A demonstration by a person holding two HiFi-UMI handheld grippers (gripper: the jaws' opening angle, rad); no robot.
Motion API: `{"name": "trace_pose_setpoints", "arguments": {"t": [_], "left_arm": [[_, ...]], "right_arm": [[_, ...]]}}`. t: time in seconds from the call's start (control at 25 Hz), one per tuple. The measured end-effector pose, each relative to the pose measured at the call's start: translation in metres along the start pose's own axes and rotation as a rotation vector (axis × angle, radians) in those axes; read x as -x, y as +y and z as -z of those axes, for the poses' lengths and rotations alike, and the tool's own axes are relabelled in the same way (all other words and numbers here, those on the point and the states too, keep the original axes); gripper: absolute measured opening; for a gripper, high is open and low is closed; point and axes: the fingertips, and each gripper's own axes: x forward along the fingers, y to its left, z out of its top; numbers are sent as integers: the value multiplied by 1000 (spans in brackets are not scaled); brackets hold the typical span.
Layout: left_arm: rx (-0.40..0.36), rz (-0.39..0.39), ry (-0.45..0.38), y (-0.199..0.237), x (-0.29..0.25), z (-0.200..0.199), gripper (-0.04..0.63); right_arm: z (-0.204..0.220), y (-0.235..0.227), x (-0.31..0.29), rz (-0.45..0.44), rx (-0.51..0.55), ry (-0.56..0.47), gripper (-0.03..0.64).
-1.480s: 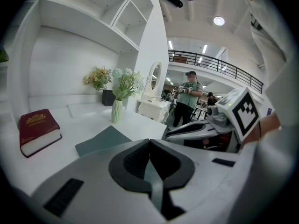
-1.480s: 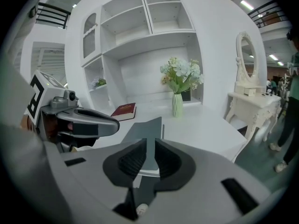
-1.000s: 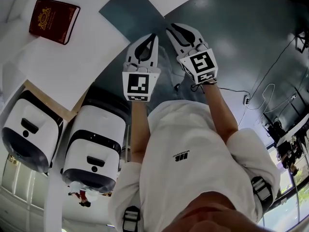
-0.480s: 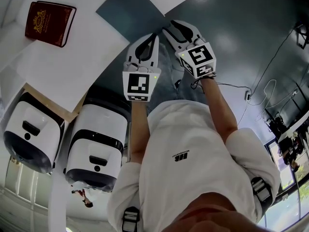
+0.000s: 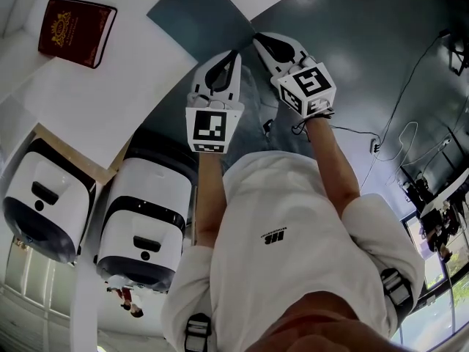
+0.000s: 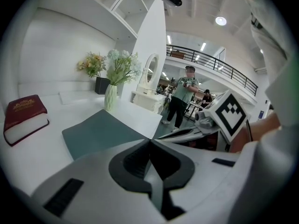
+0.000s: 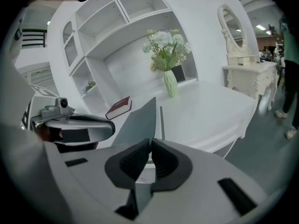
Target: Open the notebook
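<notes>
Notebook (image 5: 77, 31) left of the mat (image 5: 201, 17) looks a stiff, weighty hardback; catch its cover's free edge. Your left claw (image 5: 231, 53) sits closed, empty; your right claw (image 5: 258, 39) has just closed, empty.

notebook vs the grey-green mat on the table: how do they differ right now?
Colour: the notebook is dark red with a gold emblem on its cover; the mat is plain grey-green.
Thickness: the notebook is a thick, closed block with pale page edges; the mat is a thin flat sheet.
Footprint: the mat covers more of the table than the notebook does.
Shared: both lie flat on the white table, apart from each other.
</notes>
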Motion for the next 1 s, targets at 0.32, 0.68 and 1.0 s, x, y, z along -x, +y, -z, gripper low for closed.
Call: {"name": "trace_pose_setpoints", "arguments": {"t": [0.32, 0.68, 1.0], "left_arm": [[5, -27, -28, -3, 12, -6, 0], [14, -71, -65, -2, 30, -14, 0], [27, -118, -95, 1, 48, -18, 0]], "right_arm": [[-13, 12, 11, -2, 57, -17, 6], [-27, 31, 21, -22, 134, -33, 6], [-39, 50, 29, -49, 185, -44, 5]]}}
